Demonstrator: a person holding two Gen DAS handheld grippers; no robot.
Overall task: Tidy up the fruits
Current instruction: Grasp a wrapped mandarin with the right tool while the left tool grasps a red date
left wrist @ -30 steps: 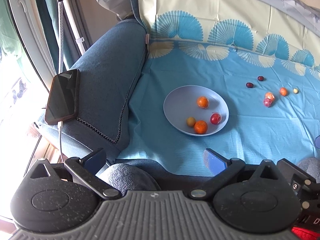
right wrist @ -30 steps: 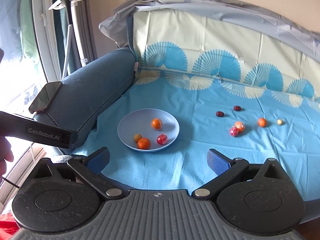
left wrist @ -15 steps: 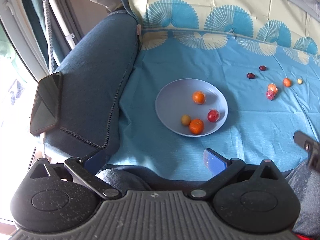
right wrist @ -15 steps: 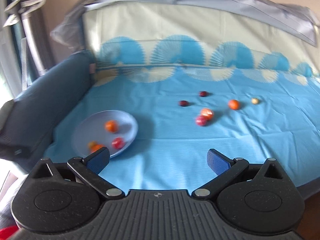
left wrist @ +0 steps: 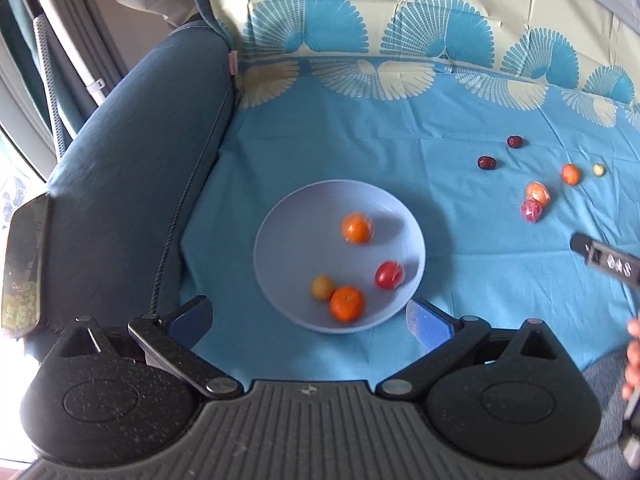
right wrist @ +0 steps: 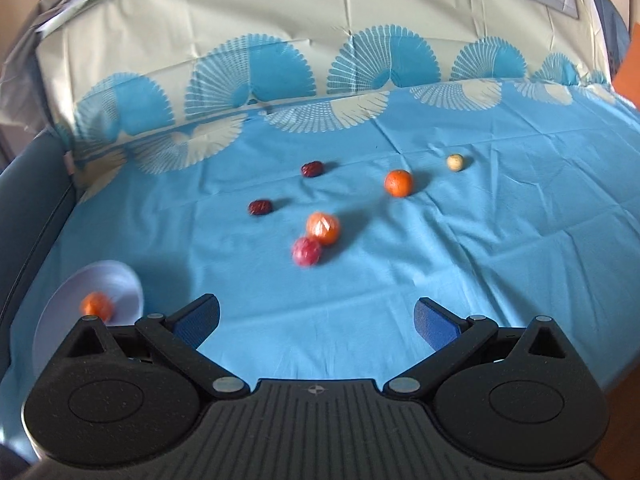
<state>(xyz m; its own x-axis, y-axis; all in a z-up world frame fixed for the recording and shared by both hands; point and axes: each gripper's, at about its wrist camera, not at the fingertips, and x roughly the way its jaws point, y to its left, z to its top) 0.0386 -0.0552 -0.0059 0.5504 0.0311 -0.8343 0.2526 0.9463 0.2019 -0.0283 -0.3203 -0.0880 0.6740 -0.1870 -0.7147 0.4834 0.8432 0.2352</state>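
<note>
Fruits: four in plate [left wrist: 280,248], six loose on blue cloth [right wrist: 440,272]. Both grippers' jaws wide, empty.

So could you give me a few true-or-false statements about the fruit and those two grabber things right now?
1. The plate holds four fruits. True.
2. The right gripper is clamped on an orange. False: it is open and holds nothing.
3. Six fruits lie loose on the blue cloth. True.
4. The two dark red fruits are on the plate. False: they lie on the cloth.
5. The left gripper is open. True.
</note>
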